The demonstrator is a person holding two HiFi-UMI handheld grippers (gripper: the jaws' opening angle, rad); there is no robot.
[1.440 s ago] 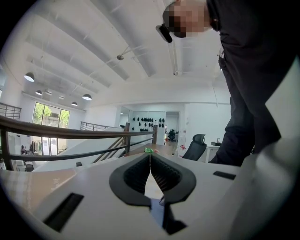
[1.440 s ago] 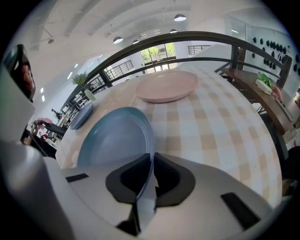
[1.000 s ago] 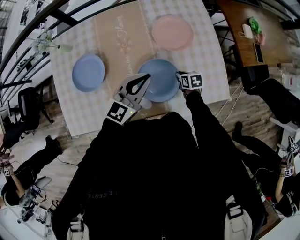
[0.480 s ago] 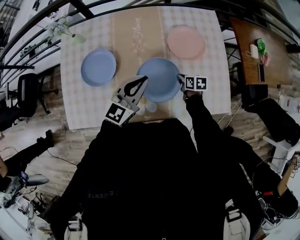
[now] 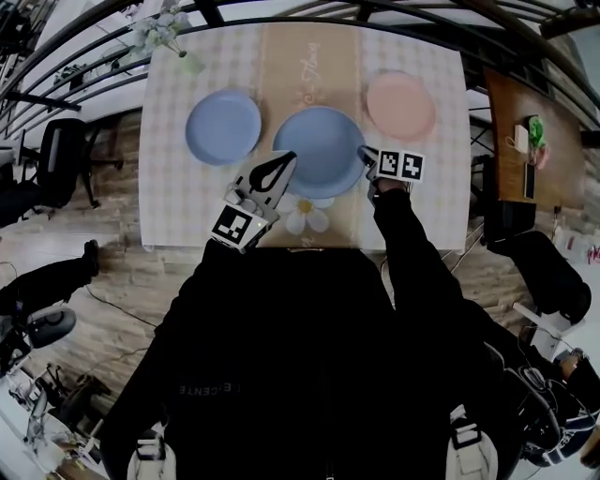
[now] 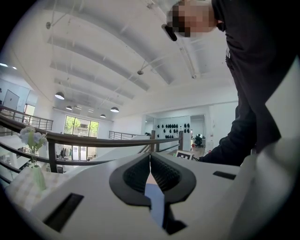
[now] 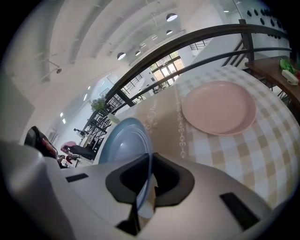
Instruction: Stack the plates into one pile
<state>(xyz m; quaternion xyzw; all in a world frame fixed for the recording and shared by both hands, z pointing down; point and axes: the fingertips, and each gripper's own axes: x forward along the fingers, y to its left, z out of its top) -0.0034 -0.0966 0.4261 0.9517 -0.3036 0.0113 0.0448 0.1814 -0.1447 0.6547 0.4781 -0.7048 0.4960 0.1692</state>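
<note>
A large blue plate [image 5: 322,145] lies on the tan runner in the middle of the checked table [image 5: 169,197]. My right gripper [image 5: 367,156] is shut on its right rim, and in the right gripper view the plate [image 7: 123,140] runs edge-on between the jaws of the right gripper [image 7: 151,158]. A smaller blue plate [image 5: 223,127] sits to its left, and a pink plate [image 5: 401,105] to its right, also in the right gripper view [image 7: 219,107]. My left gripper [image 5: 285,159] hovers at the large plate's left edge, its jaws [image 6: 150,157] shut and holding nothing.
A vase of flowers [image 5: 161,36] stands at the table's far left corner, also in the left gripper view [image 6: 33,159]. A dark railing [image 5: 394,19] runs behind the table. A wooden side table [image 5: 525,117] stands to the right, an office chair [image 5: 54,159] to the left.
My right gripper has carried the large blue plate leftwards onto the runner, nearer the small blue plate. The left gripper has kept its place beside it. The head view has shifted.
</note>
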